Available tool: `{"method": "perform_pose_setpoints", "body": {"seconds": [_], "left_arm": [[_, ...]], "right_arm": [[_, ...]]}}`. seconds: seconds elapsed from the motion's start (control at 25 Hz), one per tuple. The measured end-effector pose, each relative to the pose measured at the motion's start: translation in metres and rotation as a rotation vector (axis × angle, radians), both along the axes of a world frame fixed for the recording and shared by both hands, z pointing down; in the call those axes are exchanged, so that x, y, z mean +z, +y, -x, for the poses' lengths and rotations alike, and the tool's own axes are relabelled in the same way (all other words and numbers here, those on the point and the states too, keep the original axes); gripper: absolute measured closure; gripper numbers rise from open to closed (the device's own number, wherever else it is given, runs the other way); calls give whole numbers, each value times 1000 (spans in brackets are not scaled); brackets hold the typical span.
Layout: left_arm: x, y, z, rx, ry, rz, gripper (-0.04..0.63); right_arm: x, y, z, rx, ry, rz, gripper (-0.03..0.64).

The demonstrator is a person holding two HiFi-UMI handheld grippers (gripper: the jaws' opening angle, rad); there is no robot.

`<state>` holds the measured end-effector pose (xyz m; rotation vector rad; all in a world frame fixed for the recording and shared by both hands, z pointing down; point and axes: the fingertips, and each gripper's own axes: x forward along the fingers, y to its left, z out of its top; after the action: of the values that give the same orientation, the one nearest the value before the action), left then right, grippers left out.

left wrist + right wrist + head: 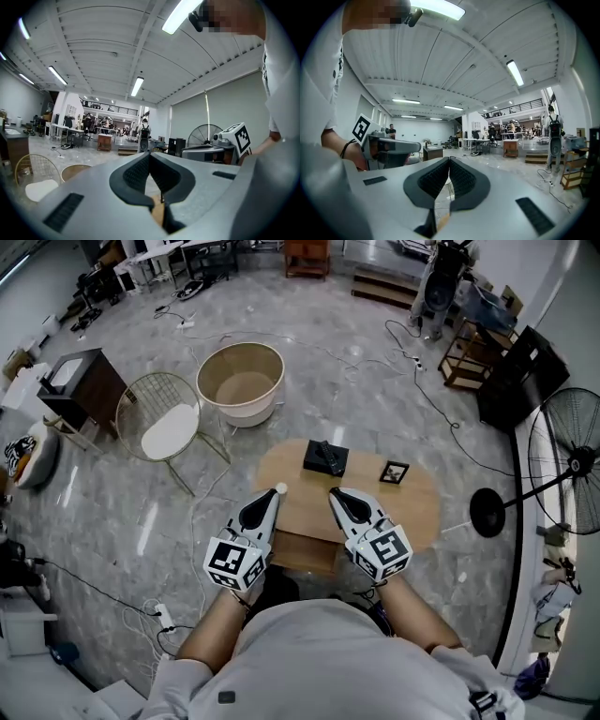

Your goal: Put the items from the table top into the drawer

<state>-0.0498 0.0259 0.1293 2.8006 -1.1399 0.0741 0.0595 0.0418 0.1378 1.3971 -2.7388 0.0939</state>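
Observation:
An oval wooden table [422,507] carries a black box-like item [325,457], a small black square frame [395,472] and a small white object [280,488]. Below the table's near edge shows the wooden drawer [305,554]; I cannot tell whether it stands open. My left gripper [272,496] hovers over the table's near left edge, beside the white object, shut with nothing in it. My right gripper [336,493] hovers over the near edge, short of the black item, also shut and empty. In the left gripper view the left gripper [149,155] has its pads meeting, as does the right gripper [449,160] in its own view.
A round beige tub [241,381] and a wire chair with a white seat [169,425] stand beyond the table on the left. A dark cabinet [80,390] is far left. A standing fan [572,460] and a black round stand base [487,513] are at the right. Cables cross the floor.

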Motion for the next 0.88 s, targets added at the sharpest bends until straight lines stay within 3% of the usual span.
{"method": "perform_pose_setpoints", "body": {"seconds": [0.36, 0.88], "left_arm": [[46, -80, 54, -56, -39, 63, 586], [169, -153, 98, -45, -110, 224, 586]], "right_arm": [[52, -87, 33, -22, 16, 73, 584], [207, -170, 84, -66, 88, 304, 449]]}}
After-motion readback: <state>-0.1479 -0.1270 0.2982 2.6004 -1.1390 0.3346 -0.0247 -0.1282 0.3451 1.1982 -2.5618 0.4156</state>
